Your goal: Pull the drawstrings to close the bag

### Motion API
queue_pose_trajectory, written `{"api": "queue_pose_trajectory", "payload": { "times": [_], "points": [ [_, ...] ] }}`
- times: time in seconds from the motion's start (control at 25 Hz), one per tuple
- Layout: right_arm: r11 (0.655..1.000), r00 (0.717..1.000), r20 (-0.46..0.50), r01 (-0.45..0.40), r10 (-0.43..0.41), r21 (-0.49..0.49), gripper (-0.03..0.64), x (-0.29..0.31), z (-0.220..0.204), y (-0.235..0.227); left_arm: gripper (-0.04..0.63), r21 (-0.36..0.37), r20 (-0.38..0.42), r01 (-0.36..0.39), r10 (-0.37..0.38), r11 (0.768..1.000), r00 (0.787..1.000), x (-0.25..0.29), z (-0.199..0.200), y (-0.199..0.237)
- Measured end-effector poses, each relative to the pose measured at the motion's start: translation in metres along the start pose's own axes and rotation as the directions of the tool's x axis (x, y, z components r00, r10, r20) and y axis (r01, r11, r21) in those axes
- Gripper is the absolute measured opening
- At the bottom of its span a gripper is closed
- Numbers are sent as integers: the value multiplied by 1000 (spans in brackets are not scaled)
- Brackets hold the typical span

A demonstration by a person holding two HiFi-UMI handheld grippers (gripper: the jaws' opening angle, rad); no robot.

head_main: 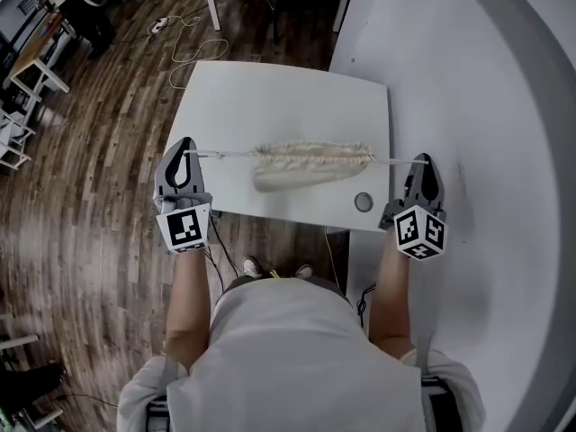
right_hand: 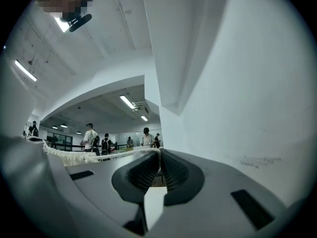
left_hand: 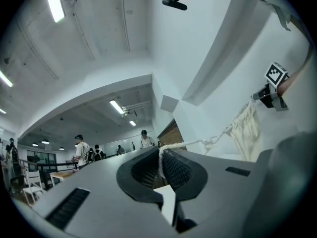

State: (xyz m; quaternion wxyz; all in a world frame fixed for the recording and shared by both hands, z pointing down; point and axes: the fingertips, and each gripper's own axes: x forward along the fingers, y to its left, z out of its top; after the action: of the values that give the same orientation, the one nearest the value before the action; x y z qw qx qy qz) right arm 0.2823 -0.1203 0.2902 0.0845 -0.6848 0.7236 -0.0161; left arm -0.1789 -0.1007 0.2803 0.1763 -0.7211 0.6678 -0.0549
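Left claw point(head_main: 187, 148) pinches drawstring point(head_main: 225, 153) beside white table point(head_main: 288, 97) on wooden floor point(head_main: 99, 169).

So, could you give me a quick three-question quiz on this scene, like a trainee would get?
1. True or false: the left tongs are open and empty.
2. The bag is: A between the left tongs and the right tongs; B left of both; C right of both.
3. Fill in: the drawstring from the bag to the left tongs looks ____.
Key: 1 false, they are shut on the drawstring; 2 A; 3 taut.
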Motion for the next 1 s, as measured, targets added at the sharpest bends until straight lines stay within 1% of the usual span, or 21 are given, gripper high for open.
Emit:
{"api": "queue_pose_trajectory", "payload": {
  "times": [0.12, 0.2, 0.28, 0.4, 0.44, 0.48, 0.68, 0.76, 1.0],
  "points": [
    [1000, 999, -23, 29, -29, -13, 41, 1, -6, -6, 17, -25, -12, -8, 8, 1000, 1000, 4, -4, 5],
    [999, 999, -29, 38, -38, -20, 41, 3, -8, -8, 17, -11, -9, -13, 13, 1000, 1000, 8, -4, 8],
    [999, 998, -34, 45, -45, -20, 41, 4, -11, -10, 17, 28, -4, -11, 11, 1000, 1000, 11, -4, 8],
    [996, 997, -50, 57, -61, -63, 41, 3, -12, -14, 17, 128, 15, 4, -6, 992, 1000, 11, 2, 4],
    [995, 996, -53, 62, -67, -81, 41, 3, -12, -17, 17, 145, 21, 8, -11, 989, 1000, 11, 5, 3],
    [993, 996, -53, 68, -73, -97, 41, 3, -12, -20, 17, 147, 22, 10, -13, 989, 1000, 12, 6, 2],
    [978, 995, -41, 77, -86, -196, 41, -1, -7, -22, 17, 74, 2, 7, -7, 997, 1000, 13, -2, 11],
    [974, 995, -34, 81, -90, -210, 41, 2, -4, -22, 17, 39, -2, 9, -9, 999, 1000, 14, -5, 14],
    [962, 993, -24, 107, -116, -253, 41, 5, 0, -24, 17, 15, 10, 26, -26, 1000, 1000, 20, -3, 19]
  ]
}}
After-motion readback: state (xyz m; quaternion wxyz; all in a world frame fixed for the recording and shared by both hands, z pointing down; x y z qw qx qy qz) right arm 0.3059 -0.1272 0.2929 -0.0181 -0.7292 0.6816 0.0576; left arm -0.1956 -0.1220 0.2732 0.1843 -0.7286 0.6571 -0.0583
